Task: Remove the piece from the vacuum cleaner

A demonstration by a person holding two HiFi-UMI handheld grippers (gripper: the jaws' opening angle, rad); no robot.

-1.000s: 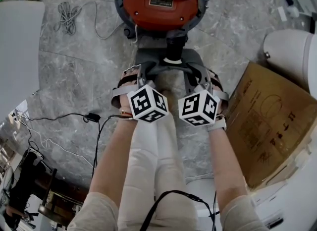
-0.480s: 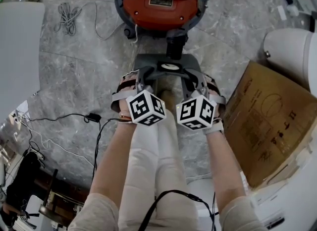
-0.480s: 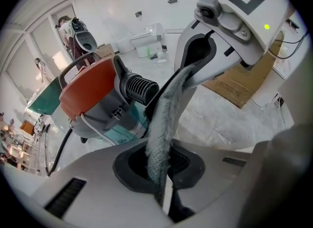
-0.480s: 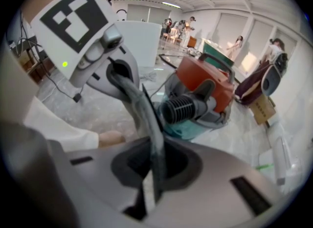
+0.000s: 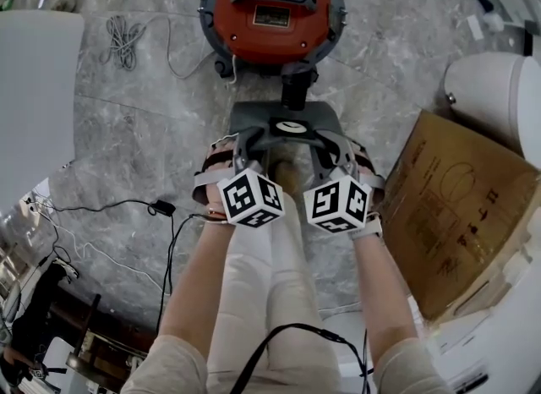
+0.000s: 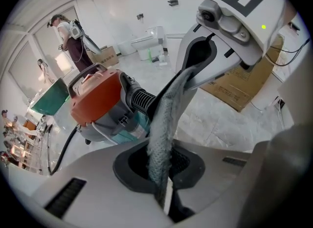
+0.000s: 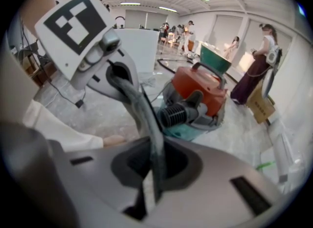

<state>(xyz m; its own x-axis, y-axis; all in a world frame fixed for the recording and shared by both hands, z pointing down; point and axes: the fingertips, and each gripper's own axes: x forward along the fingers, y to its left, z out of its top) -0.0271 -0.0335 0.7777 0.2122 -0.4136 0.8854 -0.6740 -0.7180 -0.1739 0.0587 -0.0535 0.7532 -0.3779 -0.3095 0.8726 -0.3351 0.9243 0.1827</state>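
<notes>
In the head view, the orange vacuum cleaner [image 5: 270, 3] stands on the grey floor [image 5: 144, 130], far out in front of the person's legs. The flat grey piece [image 5: 287, 117] is held up off the floor, just on the near side of the vacuum cleaner's black stub [image 5: 296, 88] (I cannot tell if they touch). The left gripper [image 5: 248, 140] pinches the piece's left side and the right gripper [image 5: 334, 140] pinches its right side. A brown box [image 5: 448, 206] lies off to the right. In the left gripper view, the fingers are squeezed tight on the piece [image 6: 88, 173]. Its dark hole looks empty, and the vacuum cleaner [image 6: 95, 95] sits behind it. The right gripper view shows the same: fingers closed on the piece [image 7: 220, 173], vacuum cleaner [image 7: 200, 92] behind. I think the job now is to pull the piece clear. To do it well, both hands should go together, straight back from the stub, with the piece flat. Squeeze hard so it does not slip, and do not twist, or one side may pop loose.
</notes>
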